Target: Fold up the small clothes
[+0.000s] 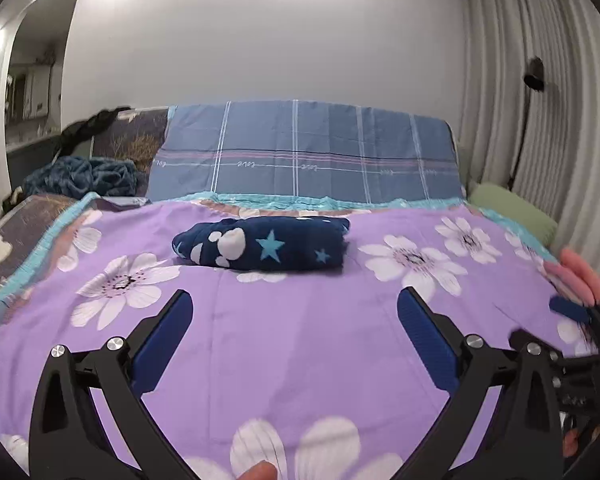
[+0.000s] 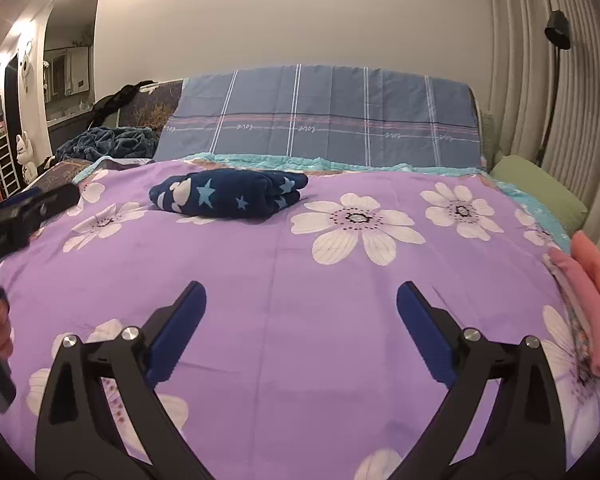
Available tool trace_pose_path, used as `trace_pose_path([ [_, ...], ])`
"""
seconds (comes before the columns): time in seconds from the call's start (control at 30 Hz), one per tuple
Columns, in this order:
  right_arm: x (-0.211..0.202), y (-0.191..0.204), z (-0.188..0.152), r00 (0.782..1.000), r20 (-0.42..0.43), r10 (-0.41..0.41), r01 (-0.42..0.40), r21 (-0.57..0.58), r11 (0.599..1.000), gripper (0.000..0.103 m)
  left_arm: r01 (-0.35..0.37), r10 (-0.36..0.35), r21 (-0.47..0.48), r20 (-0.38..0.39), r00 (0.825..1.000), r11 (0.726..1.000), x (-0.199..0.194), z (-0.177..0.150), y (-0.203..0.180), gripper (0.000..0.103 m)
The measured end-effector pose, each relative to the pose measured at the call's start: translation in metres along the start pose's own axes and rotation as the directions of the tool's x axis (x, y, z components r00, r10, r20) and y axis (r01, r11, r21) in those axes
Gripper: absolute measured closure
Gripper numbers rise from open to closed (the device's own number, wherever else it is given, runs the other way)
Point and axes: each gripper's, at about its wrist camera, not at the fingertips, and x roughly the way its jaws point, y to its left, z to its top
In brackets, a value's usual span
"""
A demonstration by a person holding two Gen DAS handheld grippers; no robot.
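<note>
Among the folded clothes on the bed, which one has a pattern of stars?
The dark navy folded garment, lying alone near the far middle of the purple flowered sheet. The pink folded clothes stacked at the right edge are plain, with no stars.

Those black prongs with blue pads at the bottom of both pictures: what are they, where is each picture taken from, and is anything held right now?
They are hand-held grasping tools; a person carries one in each hand, with a camera on each looking forward along its two fingers. One picture comes from the left tool, the other from the right tool. Both stand wide open with nothing between the pads, so nothing is held. Below them lies a purple flowered bedsheet. On it, further back, sits a folded dark blue garment with stars. At the right edge is a stack of pink clothes. A green pillow lies by the curtain.
</note>
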Motion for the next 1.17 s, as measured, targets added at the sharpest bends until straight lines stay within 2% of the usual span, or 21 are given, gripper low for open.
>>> trace_pose_path([
  [0.1, -0.019, -0.002, -0.001, 1.0, 0.003, -0.008, 0.008, 0.026, 1.0, 0.004, 0.007, -0.008, 0.064, 0.014, 1.0, 0.998, -0.027, -0.005, -0.016, 0.001],
  [0.2, -0.033, -0.008, -0.004, 1.0, 0.002, -0.003, 0.003, 0.072, 0.997, 0.004, -0.029, 0.027, 0.102, 0.022, 0.999, 0.994, -0.048, -0.009, -0.026, 0.001],
  [0.47, -0.049, -0.005, -0.009, 1.0, -0.006, -0.027, 0.028, 0.072, 0.997, 0.004, -0.014, 0.011, 0.091, 0.033, 0.999, 0.996, -0.072, -0.016, -0.029, 0.001],
  [0.8, -0.054, 0.0, -0.011, 0.999, -0.009, -0.034, 0.035, 0.062, 0.997, 0.004, -0.004, 0.003, 0.104, 0.005, 1.0, 0.995, -0.07, -0.022, -0.036, 0.001],
  [1.17, -0.056, 0.0, -0.011, 0.999, -0.001, -0.037, 0.037, 0.065, 0.997, 0.003, -0.023, 0.025, 0.122, -0.018, 1.0, 0.992, -0.067, -0.025, -0.041, 0.001],
])
